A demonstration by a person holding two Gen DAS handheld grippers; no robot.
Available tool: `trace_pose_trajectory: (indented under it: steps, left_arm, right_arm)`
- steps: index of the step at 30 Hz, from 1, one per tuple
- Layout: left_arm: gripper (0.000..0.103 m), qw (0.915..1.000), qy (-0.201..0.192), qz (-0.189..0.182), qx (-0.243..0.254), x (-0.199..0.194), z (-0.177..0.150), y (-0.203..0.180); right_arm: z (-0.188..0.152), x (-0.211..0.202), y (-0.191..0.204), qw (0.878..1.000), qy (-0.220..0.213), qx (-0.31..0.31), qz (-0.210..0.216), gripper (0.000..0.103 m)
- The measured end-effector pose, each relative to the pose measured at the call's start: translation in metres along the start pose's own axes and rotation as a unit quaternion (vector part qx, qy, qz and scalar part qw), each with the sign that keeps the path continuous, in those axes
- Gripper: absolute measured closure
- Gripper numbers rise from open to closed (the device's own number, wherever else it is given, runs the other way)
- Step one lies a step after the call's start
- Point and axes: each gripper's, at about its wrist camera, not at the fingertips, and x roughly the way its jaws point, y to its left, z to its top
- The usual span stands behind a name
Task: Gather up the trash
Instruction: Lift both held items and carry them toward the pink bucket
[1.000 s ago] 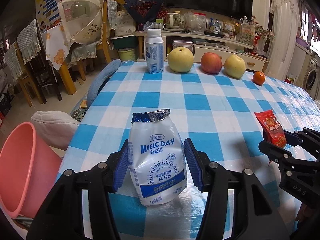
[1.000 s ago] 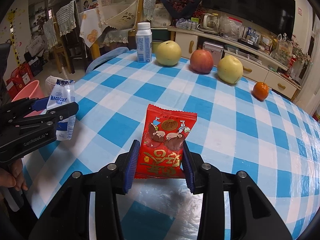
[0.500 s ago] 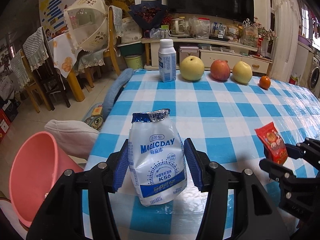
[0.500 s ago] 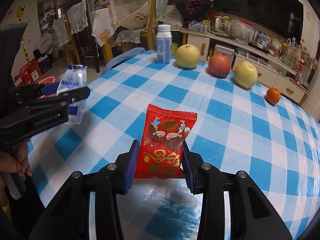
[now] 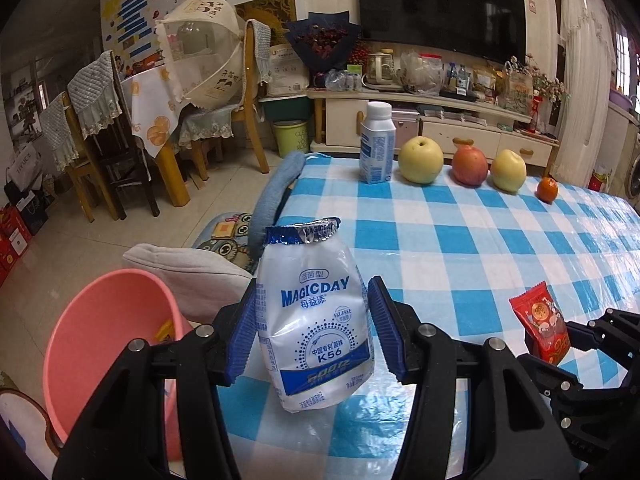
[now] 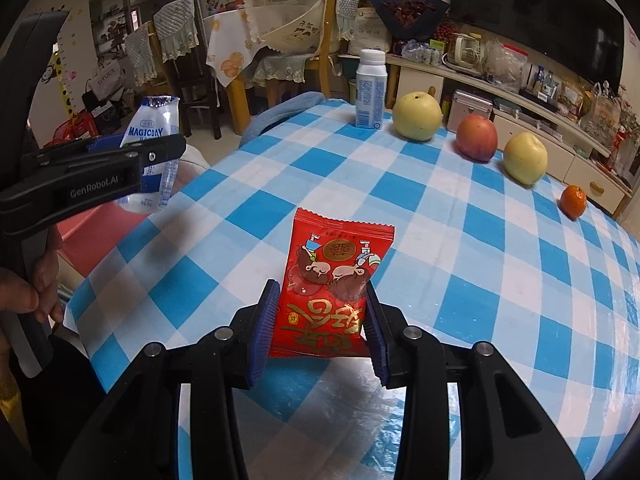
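Observation:
My left gripper point(image 5: 312, 328) is shut on a white and blue MAGICDAY pouch point(image 5: 314, 320) with a torn foil top, held upright over the table's left edge. The same pouch point(image 6: 154, 136) shows at the left of the right wrist view, clamped in the left gripper point(image 6: 160, 156). My right gripper point(image 6: 322, 332) is shut on a red snack packet point(image 6: 332, 284), lifted above the blue checked tablecloth point(image 6: 480, 260). That packet point(image 5: 540, 326) also appears at the lower right of the left wrist view. A pink bucket point(image 5: 100, 344) stands on the floor below and left of the pouch.
At the table's far edge stand a white milk bottle point(image 5: 376, 144), a yellow pear point(image 5: 420, 160), a red apple point(image 5: 470, 166), another yellow fruit point(image 5: 508, 170) and a small orange point(image 5: 547, 189). A grey cushion point(image 5: 188, 276) and a blue chair back point(image 5: 276, 196) lie beside the table.
Both grippers have drifted left and back with their loads. The left one now sits nearer the table edge, and more of the pink bucket's inside shows. Both grips are unchanged.

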Motion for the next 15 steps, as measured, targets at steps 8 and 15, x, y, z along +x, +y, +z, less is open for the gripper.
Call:
trace_pose_trajectory:
  steps: [8,15]
  left_arm:
    - [0.048,0.9996,-0.010,0.021,-0.016,-0.011,0.002,0.034]
    - [0.048,0.9979,-0.018,0.040,-0.047,-0.021,0.002,0.073]
  right_arm:
    - [0.010,-0.002,0.027,1.000,-0.003,-0.013,0.007,0.061]
    - [0.023,-0.006,0.056,0.999,-0.010,-0.027,0.015,0.061]
